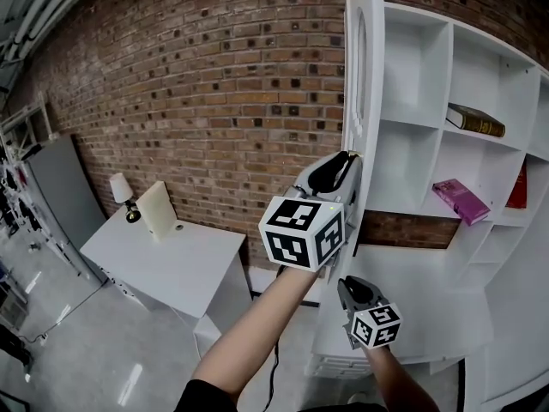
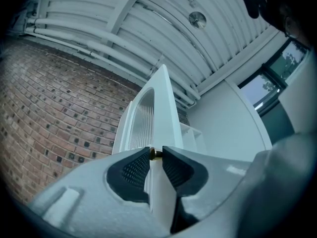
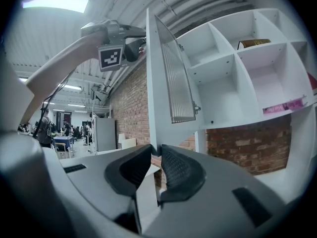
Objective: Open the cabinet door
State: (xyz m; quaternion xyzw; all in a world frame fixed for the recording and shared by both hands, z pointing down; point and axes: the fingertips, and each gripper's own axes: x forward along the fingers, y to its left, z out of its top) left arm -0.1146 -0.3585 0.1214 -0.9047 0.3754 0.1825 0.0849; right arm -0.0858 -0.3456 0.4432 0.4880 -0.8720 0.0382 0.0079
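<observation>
Mostly done: cabinet door [image 1: 367, 101] is standing wide open, left gripper [image 1: 342, 163] is clamping its edge, right gripper [image 1: 350, 286] is hanging narrow, empty.

I see a white cabinet door [image 1: 364, 75] with a ribbed pane, and white shelves [image 1: 412, 157] behind it. The wall [image 1: 214, 84] is red-brown brick. The pink book [image 1: 461, 201] lies below a dark brown book [image 1: 474, 121] with gold edging. The left gripper [image 1: 346, 160] has a cube [image 1: 302, 233] patterned in black-and-white squares, and its fingers [image 2: 133, 170] are black and dotted. The knob [image 2: 155, 154] is brass. The worktop [image 1: 163, 256] is white.
</observation>
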